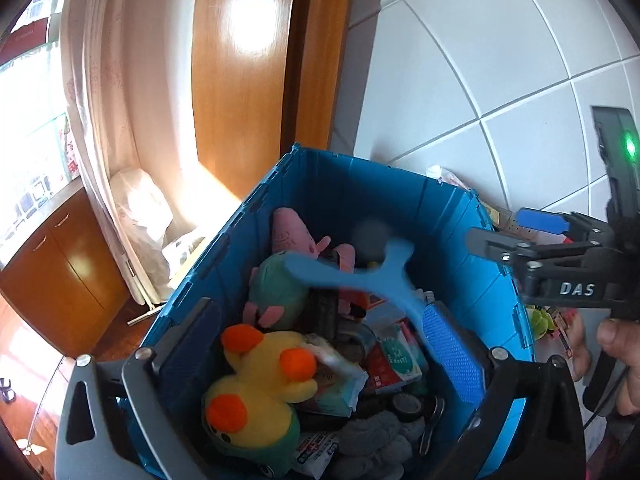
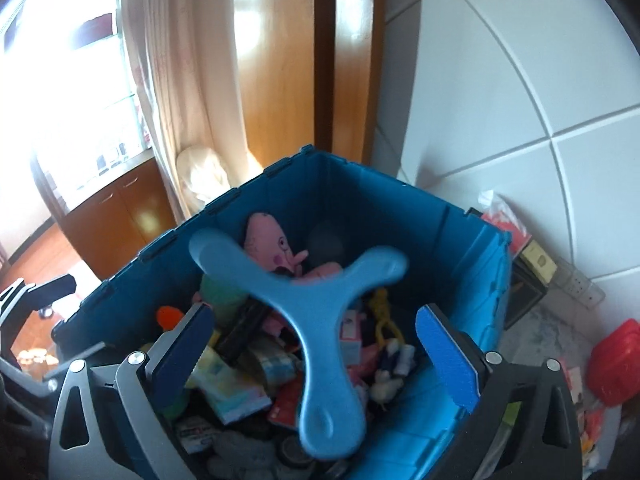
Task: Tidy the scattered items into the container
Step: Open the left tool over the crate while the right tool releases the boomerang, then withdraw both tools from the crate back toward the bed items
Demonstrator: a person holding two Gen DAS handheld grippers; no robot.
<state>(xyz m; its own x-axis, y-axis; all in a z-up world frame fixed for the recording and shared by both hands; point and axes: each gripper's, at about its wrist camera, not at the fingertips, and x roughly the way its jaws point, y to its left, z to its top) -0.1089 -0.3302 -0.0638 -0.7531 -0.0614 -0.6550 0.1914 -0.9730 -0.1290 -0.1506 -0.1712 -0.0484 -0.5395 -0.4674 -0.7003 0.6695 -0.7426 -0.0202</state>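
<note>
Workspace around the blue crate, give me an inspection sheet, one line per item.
Surface: pale floor beside the crate; wood floor on the other side.
Job's things: blue crate nearly full of toys and packets; blue boomerang blurred above it, touching neither gripper.
Clutter: red case, packets and boxes outside the crate by the wall.
Grippers: left hand-held gripper open; right hand-held gripper open, both over the crate.
Cables: one thin dark cable below the hand.
Surroundings: tiled wall, curtain, wooden door, cabinet.
</note>
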